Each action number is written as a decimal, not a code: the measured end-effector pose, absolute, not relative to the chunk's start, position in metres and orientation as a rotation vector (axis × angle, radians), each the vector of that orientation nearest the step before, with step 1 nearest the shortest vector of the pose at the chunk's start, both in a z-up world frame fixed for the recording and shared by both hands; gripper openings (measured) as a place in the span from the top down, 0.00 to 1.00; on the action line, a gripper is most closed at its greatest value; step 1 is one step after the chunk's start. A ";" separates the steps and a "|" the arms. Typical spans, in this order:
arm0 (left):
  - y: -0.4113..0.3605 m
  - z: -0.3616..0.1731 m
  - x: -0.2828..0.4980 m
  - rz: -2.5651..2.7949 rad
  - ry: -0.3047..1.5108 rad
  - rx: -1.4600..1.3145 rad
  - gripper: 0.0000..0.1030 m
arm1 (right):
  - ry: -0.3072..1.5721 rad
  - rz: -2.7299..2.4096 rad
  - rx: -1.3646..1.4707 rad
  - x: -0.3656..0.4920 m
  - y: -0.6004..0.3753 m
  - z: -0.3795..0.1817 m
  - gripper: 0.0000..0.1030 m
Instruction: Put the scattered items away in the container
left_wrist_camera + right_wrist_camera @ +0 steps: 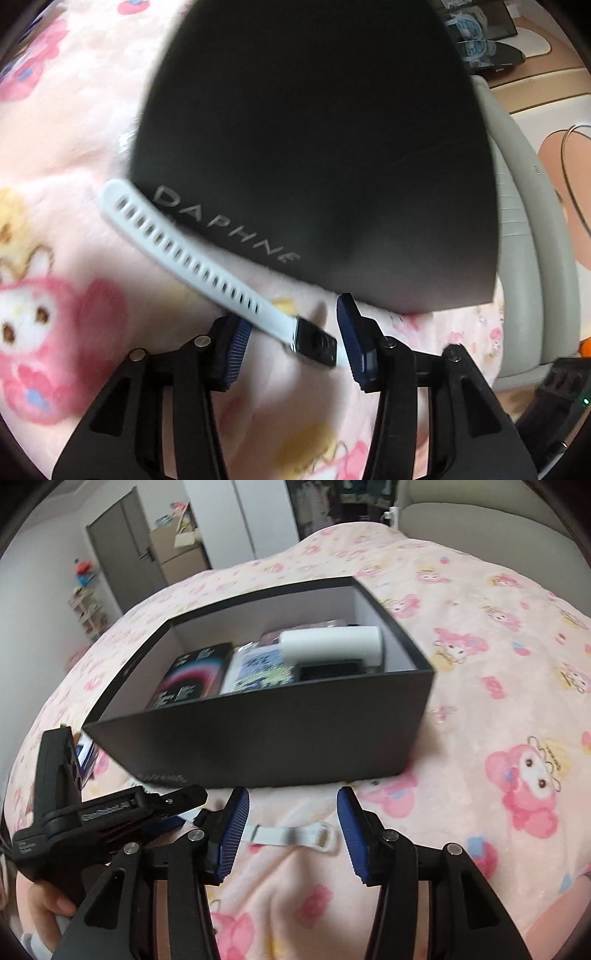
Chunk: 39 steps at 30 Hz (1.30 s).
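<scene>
Beside the black box [258,731] on the pink blanket [480,709] lies a white watch strap [192,254], just below the box's near wall. Left gripper [295,343]: jaws part-open, the strap's buckle end between the 2 blue pads, neither pad pressing on it. Right gripper [291,834]: jaws apart over a second white strap piece [291,836], holding nothing. Inside the box: a white cylinder [332,642] and 2 printed packets [229,672].

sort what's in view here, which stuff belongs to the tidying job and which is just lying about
Job: white watch strap, black box, left hand-held gripper open around the strap's buckle end.

Lying about: pink cartoon blanket, cardboard boxes by the door.
</scene>
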<state>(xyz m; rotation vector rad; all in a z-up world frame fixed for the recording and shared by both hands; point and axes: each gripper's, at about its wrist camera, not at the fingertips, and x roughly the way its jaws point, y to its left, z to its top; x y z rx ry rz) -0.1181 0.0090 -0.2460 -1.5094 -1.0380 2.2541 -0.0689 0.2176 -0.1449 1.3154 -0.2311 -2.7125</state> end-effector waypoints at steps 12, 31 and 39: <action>0.031 -0.223 -0.108 2.313 -0.892 -1.382 0.95 | 0.161 -2.491 1.327 -0.081 0.161 -0.172 0.55; 0.067 -0.234 -0.102 2.321 -0.936 -1.413 0.82 | 0.310 -2.341 1.367 -0.105 0.119 -0.194 0.79; 0.089 -0.217 -0.096 2.304 -0.973 -1.320 0.77 | 0.077 -2.389 1.354 -0.097 0.151 -0.163 0.82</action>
